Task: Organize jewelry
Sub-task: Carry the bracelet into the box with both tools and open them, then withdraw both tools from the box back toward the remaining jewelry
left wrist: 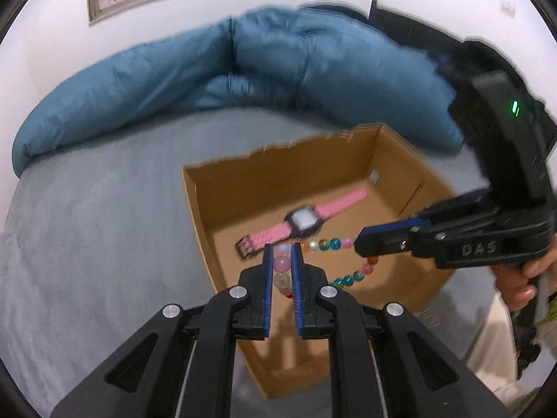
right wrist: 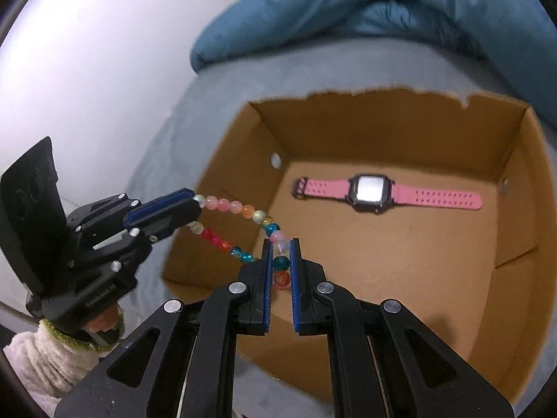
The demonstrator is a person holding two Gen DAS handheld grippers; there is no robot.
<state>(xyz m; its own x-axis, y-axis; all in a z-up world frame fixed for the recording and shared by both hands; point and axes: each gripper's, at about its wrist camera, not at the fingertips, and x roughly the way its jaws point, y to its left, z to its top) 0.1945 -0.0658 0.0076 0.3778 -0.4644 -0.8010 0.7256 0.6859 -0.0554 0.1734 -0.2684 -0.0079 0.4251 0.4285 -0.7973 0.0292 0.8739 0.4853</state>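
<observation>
Both wrist views close, angled down over own tongs; share cardboard box (left wrist: 393,160) (right wrist: 417,122), opposite sides

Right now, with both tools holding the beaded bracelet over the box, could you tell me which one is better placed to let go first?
Probably the left tool. In the right wrist view it hangs outside the cardboard box's wall, while the right tool holds the beaded bracelet over the box floor, near the pink watch.

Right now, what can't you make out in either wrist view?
- Bead bracelet: the beads between the jaws of the left gripper and right gripper are partly covered; clasp or knot not visible.
- Watch: screen glares white in both views, unreadable.
- Box: near wall hidden behind the gripper bodies in both views.
- Blue pillow: motion-blurred, left view; cut off by the top edge, right view.
</observation>
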